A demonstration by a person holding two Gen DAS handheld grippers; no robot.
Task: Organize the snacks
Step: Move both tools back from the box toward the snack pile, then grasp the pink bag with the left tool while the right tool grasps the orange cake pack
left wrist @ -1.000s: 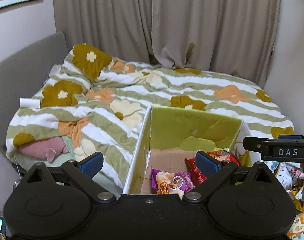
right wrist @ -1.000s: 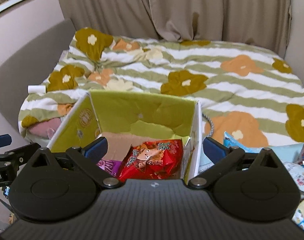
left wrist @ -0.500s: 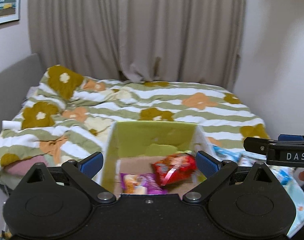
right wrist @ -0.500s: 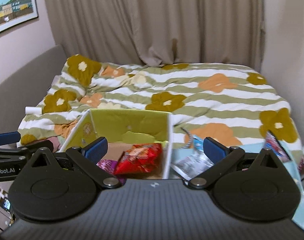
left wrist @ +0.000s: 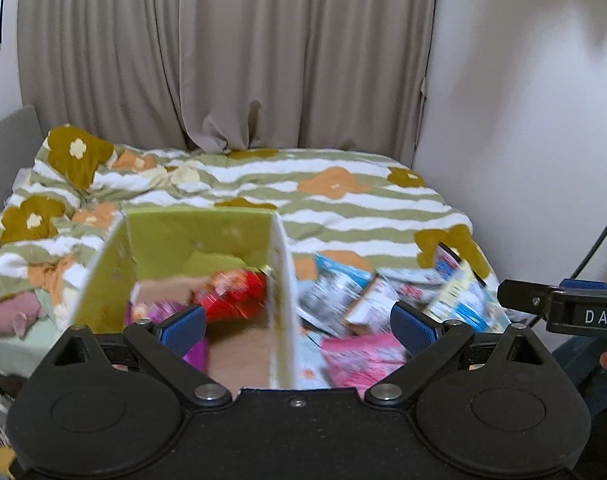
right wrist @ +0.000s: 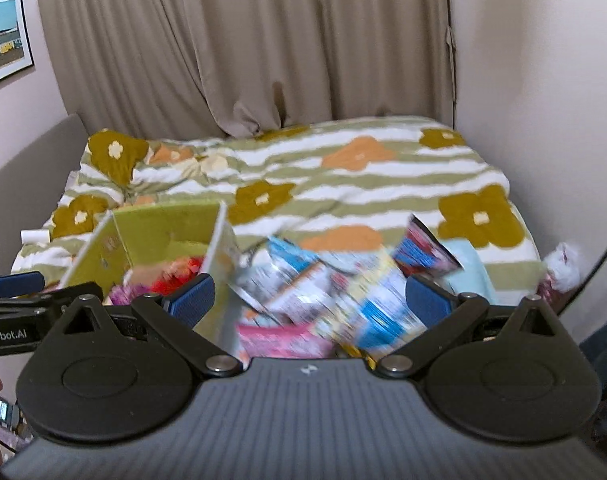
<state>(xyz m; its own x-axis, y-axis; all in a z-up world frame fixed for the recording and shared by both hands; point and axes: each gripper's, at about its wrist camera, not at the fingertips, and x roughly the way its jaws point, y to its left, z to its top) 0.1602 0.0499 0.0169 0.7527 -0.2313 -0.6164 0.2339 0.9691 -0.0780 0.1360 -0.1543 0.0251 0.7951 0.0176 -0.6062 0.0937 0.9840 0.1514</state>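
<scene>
Left wrist view: the left tongs [left wrist: 297, 326] stand wide apart with nothing between them, hovering above the near edge of the cardboard box [left wrist: 281, 280] on the bed [left wrist: 343, 208]. Inside the box lie a red snack bag [left wrist: 231, 294] and a purple packet [left wrist: 143, 314]. Right of the box, a blurred heap of loose snacks [left wrist: 383, 300] lies on the bed, a pink packet [left wrist: 363, 358] nearest the camera.

Right wrist view: the right tongs [right wrist: 309, 300] are also spread wide and hold nothing, above the snack heap [right wrist: 343, 292] right of the box [right wrist: 219, 248]. The red bag [right wrist: 175, 274] shows inside the box. The left tool's body pokes in left of the box.
</scene>
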